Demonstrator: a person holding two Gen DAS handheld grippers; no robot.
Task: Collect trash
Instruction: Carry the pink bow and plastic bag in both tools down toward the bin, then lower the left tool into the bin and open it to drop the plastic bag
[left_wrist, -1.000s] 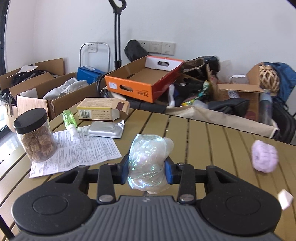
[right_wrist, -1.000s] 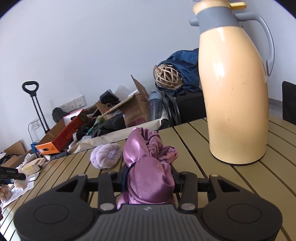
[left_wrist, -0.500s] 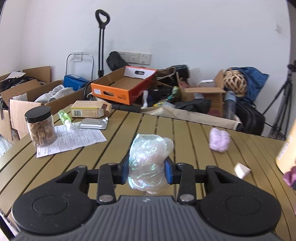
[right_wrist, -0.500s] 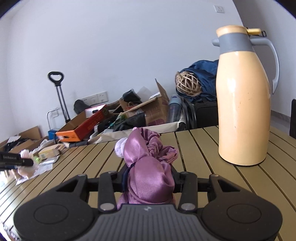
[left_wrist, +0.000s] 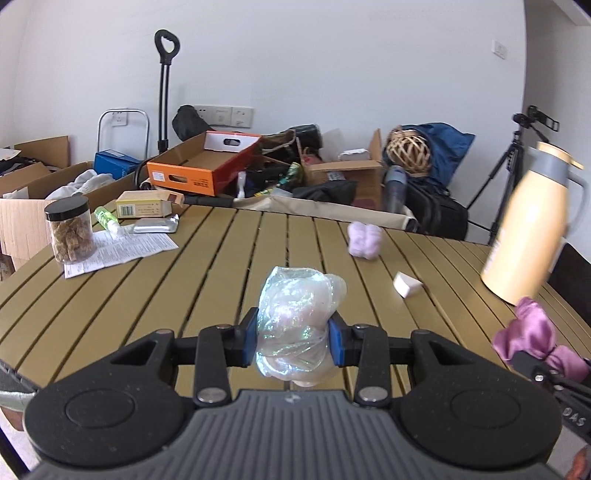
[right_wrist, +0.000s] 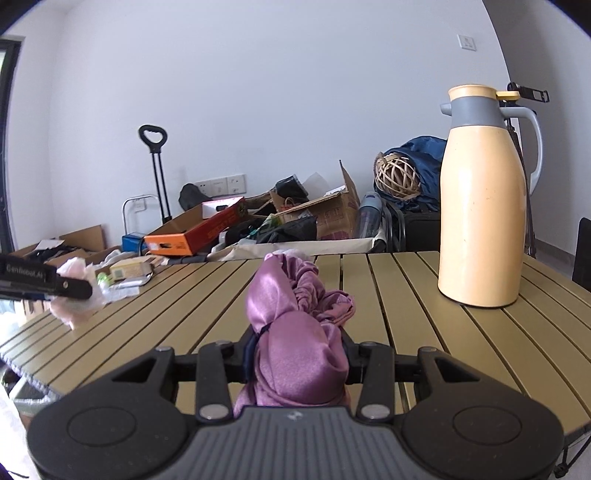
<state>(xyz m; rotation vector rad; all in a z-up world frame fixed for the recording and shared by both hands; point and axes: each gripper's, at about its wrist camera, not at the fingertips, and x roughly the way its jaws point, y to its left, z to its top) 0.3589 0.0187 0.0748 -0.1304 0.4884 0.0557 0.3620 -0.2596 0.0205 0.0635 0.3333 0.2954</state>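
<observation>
My left gripper (left_wrist: 293, 338) is shut on a crumpled wad of clear, shiny plastic wrap (left_wrist: 297, 319), held above the slatted table (left_wrist: 207, 280). My right gripper (right_wrist: 297, 360) is shut on a bunched purple satin cloth (right_wrist: 295, 332). In the left wrist view that purple cloth (left_wrist: 537, 336) shows at the lower right edge. In the right wrist view the left gripper (right_wrist: 70, 291) comes in from the left with the wrap (right_wrist: 75, 308) in its jaws. A lilac fluffy ball (left_wrist: 364, 240) and a small white scrap (left_wrist: 406, 285) lie on the table.
A tall cream thermos jug (right_wrist: 482, 218) stands at the table's right. At the far left lie a jar of brown cubes (left_wrist: 70, 229), a printed leaflet (left_wrist: 118, 251), a small carton (left_wrist: 147, 208) and a foil pack (left_wrist: 155, 225). Boxes and bags crowd the floor behind.
Both views have pulled back from the table and swung; the jug looks smaller and farther, and the jar and leaflet have slid left. Both grips are unchanged.
</observation>
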